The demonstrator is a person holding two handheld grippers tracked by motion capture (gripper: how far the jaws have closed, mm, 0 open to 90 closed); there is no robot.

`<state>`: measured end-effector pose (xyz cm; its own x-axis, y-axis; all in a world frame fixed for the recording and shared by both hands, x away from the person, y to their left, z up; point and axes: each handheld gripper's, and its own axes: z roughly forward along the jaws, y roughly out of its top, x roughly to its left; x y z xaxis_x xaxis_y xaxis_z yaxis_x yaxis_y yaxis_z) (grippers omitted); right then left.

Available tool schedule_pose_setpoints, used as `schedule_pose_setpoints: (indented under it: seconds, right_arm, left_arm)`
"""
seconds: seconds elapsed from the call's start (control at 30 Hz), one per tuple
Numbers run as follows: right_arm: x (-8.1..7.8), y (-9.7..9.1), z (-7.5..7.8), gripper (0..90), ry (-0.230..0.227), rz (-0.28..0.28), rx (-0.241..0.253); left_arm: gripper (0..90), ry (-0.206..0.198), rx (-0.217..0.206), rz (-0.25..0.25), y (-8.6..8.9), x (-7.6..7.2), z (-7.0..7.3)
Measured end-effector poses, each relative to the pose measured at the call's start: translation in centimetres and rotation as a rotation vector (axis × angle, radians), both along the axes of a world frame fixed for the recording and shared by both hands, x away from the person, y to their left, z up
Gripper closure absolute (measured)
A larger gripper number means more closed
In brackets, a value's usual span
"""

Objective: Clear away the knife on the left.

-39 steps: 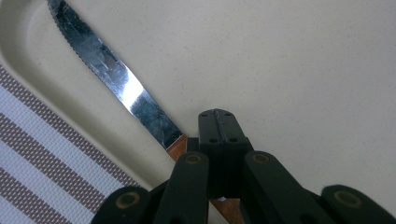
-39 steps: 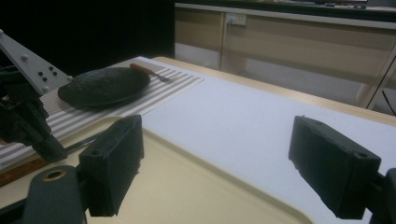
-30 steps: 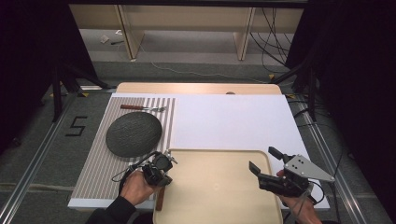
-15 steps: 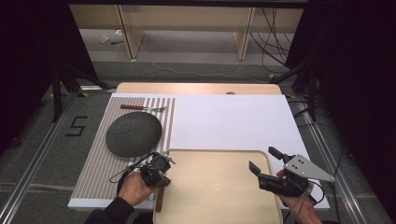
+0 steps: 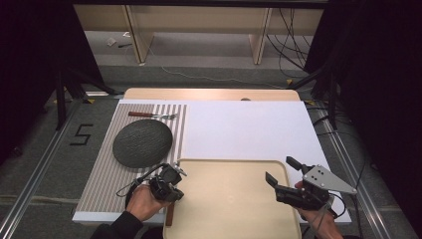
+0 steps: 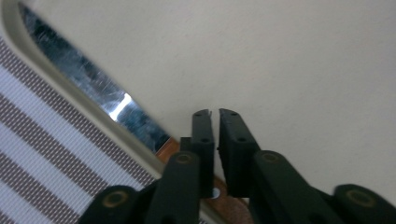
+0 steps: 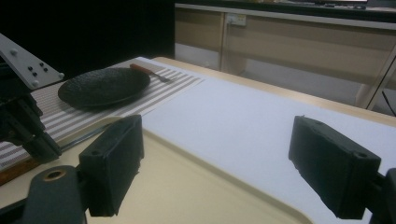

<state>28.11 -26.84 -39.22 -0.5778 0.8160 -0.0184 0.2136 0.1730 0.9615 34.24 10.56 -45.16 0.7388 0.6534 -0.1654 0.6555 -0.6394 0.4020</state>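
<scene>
One knife lies along tray rim | plate bare

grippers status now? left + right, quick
Left tool: jaws a narrow gap apart, just been opening, nothing between them; knife lies beside it along the tray rim.
Right tool: wide open, empty, over the tray.

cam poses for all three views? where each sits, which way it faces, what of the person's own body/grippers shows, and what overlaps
High view: above the near side, looking forward and down at the table; both forearms, left gripper, right gripper.
Left gripper view: on the left gripper, facing down at the tray and knife; jaws have just been opening, nothing between.
Right gripper view: on the right gripper, facing level across the table; wide-open jaws.
Shared: plate, tray.
</scene>
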Motion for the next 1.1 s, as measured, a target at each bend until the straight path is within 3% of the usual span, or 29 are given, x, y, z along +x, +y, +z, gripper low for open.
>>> schedule_pose_setpoints:
  seconds: [0.2, 0.4, 0.53, 0.83, 1.0, 1.1]
  right_arm:
    - [0.0, 0.0, 0.0, 18.8, 0.0, 0.0, 0.0]
    - [0.0, 0.0, 0.0, 18.8, 0.0, -0.001, 0.0]
    - [0.0, 0.0, 0.0, 18.8, 0.0, -0.001, 0.0]
    - [0.0, 0.0, 0.0, 18.7, 0.0, -0.001, 0.003]
    - [0.0, 0.0, 0.0, 18.7, -0.001, 0.001, 0.003]
    - [0.0, 0.0, 0.0, 18.7, -0.002, 0.001, 0.004]
  left_arm:
    - [50.0, -0.056, -0.048, -0.013, -0.3, -0.3, 0.3]
    - [37.8, -0.105, -0.089, -0.018, -0.2, -0.6, 0.6]
    - [31.5, -0.164, -0.166, -0.002, 0.1, -0.8, 1.3]
    - [17.0, -0.267, -0.271, 0.054, 0.9, -1.2, 2.3]
    - [12.5, -0.333, -0.399, 0.083, 1.4, -1.6, 3.1]
    - [9.1, -0.383, -0.451, 0.102, 1.8, -1.9, 3.6]
